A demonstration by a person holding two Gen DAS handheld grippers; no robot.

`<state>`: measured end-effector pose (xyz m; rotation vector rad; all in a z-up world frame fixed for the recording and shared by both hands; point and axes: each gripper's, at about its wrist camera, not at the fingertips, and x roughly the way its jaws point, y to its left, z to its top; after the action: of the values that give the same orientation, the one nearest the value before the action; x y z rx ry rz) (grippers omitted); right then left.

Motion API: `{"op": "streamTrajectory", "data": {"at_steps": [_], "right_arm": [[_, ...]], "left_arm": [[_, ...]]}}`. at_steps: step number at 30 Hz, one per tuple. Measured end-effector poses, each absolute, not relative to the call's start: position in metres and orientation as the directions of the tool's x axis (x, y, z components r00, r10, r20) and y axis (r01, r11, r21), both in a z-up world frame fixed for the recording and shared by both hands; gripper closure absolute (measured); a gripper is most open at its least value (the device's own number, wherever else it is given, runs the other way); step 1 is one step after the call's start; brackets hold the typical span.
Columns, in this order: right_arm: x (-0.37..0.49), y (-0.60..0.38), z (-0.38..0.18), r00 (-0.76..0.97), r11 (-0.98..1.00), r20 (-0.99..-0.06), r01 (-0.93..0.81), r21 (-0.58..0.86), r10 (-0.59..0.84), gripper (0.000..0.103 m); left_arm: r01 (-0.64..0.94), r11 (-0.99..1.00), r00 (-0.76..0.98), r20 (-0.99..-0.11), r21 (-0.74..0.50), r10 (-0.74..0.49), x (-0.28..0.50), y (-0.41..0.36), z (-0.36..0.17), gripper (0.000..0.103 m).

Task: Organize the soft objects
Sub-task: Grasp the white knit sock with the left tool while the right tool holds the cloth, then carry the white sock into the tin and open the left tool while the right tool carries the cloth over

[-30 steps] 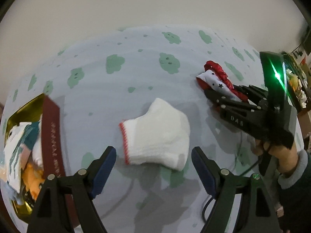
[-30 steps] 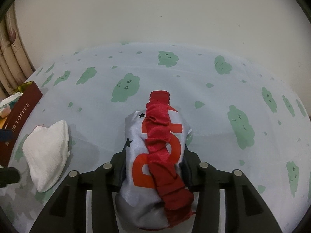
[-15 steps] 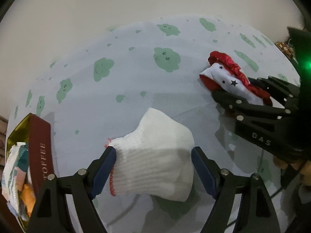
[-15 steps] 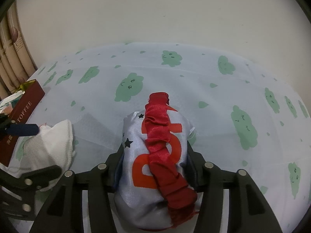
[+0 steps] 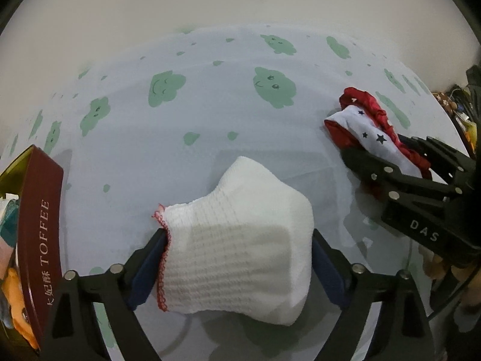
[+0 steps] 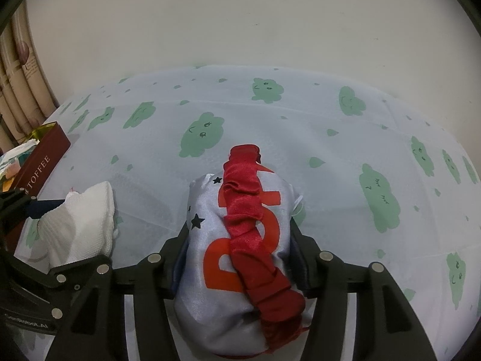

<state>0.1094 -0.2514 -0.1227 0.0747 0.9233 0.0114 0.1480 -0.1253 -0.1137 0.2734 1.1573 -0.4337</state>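
White sock (image 5: 237,240) lies on cloud-print cloth (image 5: 210,114), between left gripper (image 5: 239,264) pads, touching both. Satin pouch (image 6: 240,240) sits between right gripper (image 6: 237,258) fingers, jaws opening. Toffee tin (image 5: 39,225) left of left gripper.

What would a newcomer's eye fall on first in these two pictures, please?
Probably the shiny white pouch with orange letters and a red ruffle, lying between the right gripper's opening fingers. Next, the white knitted sock between the left gripper's blue fingers, and the maroon toffee tin at the tablecloth's left edge.
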Motion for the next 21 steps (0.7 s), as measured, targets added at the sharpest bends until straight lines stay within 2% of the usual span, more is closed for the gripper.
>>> {"op": "streamTrajectory", "data": {"at_steps": [2, 3, 4, 9, 21], "right_arm": [[0.110, -0.252, -0.123, 0.603, 0.997, -0.797, 0.022, 0.069, 0.042, 0.049], [0.110, -0.252, -0.123, 0.603, 0.997, -0.797, 0.021, 0.069, 0.043, 0.048], [0.110, -0.251, -0.123, 0.603, 0.997, -0.797, 0.020, 0.069, 0.043, 0.048], [0.109, -0.249, -0.122, 0.600, 0.998, -0.799, 0.015, 0.058, 0.037, 0.047], [0.110, -0.249, -0.122, 0.600, 0.998, -0.800, 0.014, 0.056, 0.036, 0.046]], "left_arm": [[0.481, 0.877, 0.345, -0.917, -0.010, -0.200, 0.143, -0.126, -0.109, 0.034], [0.488, 0.873, 0.346, -0.914, -0.017, -0.211, 0.141, -0.126, -0.107, 0.057], [0.489, 0.872, 0.343, -0.915, -0.020, -0.213, 0.139, -0.127, -0.104, 0.063], [0.499, 0.867, 0.337, -0.918, -0.012, -0.207, 0.136, -0.133, -0.103, 0.068], [0.474, 0.880, 0.366, -0.902, -0.029, -0.227, 0.123, -0.114, -0.072, 0.068]]}}
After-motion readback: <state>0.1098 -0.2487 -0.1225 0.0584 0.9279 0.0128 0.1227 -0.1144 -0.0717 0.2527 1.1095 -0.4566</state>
